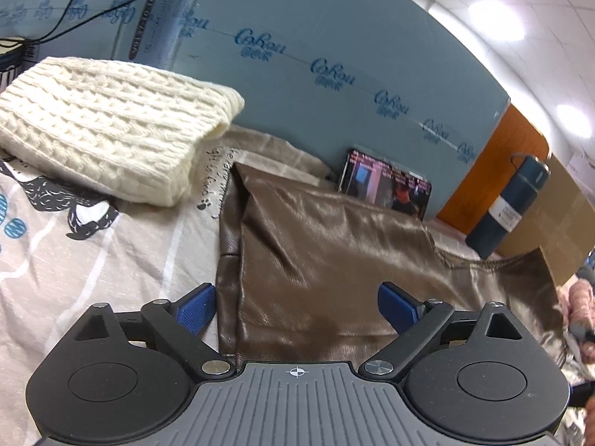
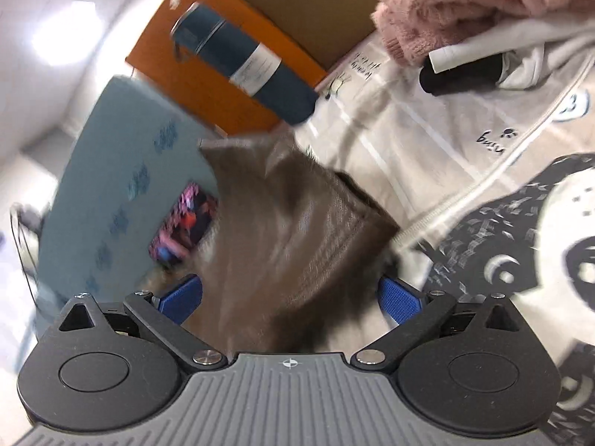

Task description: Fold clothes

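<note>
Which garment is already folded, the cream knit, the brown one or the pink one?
The cream knit sweater: a neat folded block on the bedsheet. The brown garment lies spread out, and the pink fluffy one is heaped.

Right gripper point(image 2: 292, 299) spread wide over the blurred brown garment point(image 2: 290, 230); dark blue flask point(image 2: 241, 63) far, pink fluffy garment point(image 2: 465, 3) far right

On the blue foam board point(image 1: 334, 37) behind my bed, a repeated dark-blue script logo reads roughly "CoRou", with smaller characters beneath too small to read. My printed bedsheet point(image 1: 111, 260) carries handwritten-style lettering, partly readable as "ring" in the right wrist view. The flask label point(image 1: 507, 215) is illegible.
</note>
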`<state>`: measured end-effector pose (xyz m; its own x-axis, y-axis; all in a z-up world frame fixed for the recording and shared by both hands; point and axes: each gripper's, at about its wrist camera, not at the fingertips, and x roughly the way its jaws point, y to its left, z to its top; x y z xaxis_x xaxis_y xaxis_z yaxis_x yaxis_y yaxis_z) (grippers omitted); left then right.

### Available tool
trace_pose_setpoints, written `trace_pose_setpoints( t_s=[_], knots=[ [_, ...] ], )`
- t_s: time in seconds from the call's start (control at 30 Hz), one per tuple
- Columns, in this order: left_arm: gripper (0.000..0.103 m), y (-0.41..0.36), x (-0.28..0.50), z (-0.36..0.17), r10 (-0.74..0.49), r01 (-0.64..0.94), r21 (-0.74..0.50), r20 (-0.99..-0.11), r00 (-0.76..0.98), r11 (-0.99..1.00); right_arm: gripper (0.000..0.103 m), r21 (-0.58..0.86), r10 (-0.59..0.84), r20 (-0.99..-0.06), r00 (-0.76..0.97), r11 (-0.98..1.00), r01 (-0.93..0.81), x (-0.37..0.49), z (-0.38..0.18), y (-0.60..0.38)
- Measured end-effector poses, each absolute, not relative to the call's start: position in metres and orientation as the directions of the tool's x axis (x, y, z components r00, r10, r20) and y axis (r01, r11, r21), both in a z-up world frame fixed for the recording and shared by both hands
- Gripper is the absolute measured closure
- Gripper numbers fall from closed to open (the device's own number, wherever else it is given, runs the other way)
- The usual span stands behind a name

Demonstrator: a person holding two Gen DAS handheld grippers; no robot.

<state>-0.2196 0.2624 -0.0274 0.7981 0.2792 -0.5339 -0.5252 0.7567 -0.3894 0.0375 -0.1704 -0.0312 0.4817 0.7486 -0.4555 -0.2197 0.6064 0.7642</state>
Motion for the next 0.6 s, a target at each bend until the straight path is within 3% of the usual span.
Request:
trace_pose_setpoints(
  t_s=[0.03,0.1,0.17,0.23,0.33,0.47,0.6],
  knots=[
    [0.005,0.262,-0.219,-0.028,0.278,-0.524,-0.385,-0.536,0.797,0.760,0.001,0.781,0.750,-0.434,0.500,0.590,-0.206,0.041,-0.034,-0.169],
    [0.004,0.261,-0.217,-0.030,0.279,-0.523,-0.373,-0.539,0.794,0.766,0.013,0.804,0.754,-0.393,0.526,0.559,-0.200,0.050,-0.039,-0.167],
    [0.004,0.260,-0.216,-0.031,0.285,-0.524,-0.362,-0.541,0.792,0.771,0.071,0.825,0.749,-0.363,0.555,0.535,-0.183,0.057,-0.046,-0.166],
    [0.004,0.259,-0.216,-0.030,0.287,-0.523,-0.357,-0.538,0.793,0.774,0.086,0.854,0.764,-0.328,0.555,0.491,-0.172,0.059,-0.053,-0.171],
    [0.004,0.258,-0.216,-0.030,0.286,-0.519,-0.355,-0.535,0.795,0.778,0.096,0.876,0.793,-0.249,0.556,0.429,-0.219,0.053,-0.046,-0.180],
    [0.004,0.253,-0.216,-0.029,0.246,-0.466,-0.366,-0.508,0.825,0.806,0.098,0.900,0.834,-0.114,0.540,0.317,-0.299,0.032,-0.030,-0.197],
    [0.004,0.235,-0.211,-0.029,0.101,-0.304,-0.377,-0.471,0.876,0.875,0.098,0.916,0.822,-0.047,0.567,0.262,-0.304,0.013,-0.017,-0.223]
  ],
)
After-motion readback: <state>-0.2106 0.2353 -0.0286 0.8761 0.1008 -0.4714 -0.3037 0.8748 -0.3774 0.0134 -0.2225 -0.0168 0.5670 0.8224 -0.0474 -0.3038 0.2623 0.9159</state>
